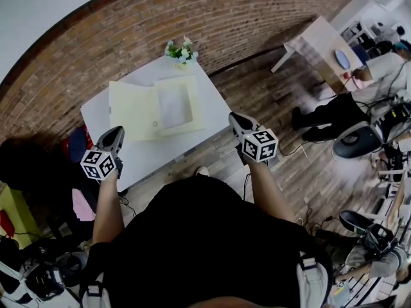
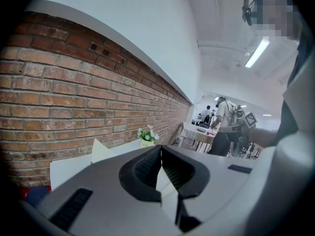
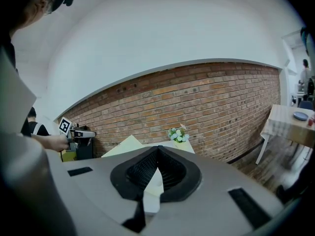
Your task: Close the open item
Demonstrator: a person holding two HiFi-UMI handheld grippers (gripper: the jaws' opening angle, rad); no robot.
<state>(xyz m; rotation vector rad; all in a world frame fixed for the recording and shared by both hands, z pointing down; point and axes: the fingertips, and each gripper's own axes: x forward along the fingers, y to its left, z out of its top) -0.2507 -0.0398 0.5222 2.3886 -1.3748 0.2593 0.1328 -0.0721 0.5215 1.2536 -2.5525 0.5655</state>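
A pale yellow folder [image 1: 157, 108] lies open and flat on the white table [image 1: 96, 117], with a white sheet inside it. Its edge also shows past the jaws in the left gripper view [image 2: 101, 151] and the right gripper view [image 3: 125, 145]. My left gripper [image 1: 115, 133] hovers over the table's near left corner, short of the folder, shut and empty [image 2: 161, 149]. My right gripper [image 1: 235, 118] hangs just off the table's right edge beside the folder, also shut with nothing in it [image 3: 157, 149].
A small pot of white flowers [image 1: 181, 51] stands at the table's far edge against the brick wall [image 1: 212, 18]. A second table [image 1: 324, 47], seated people and office chairs [image 1: 356, 140] fill the right. Bags and clutter lie on the floor at left [image 1: 77, 143].
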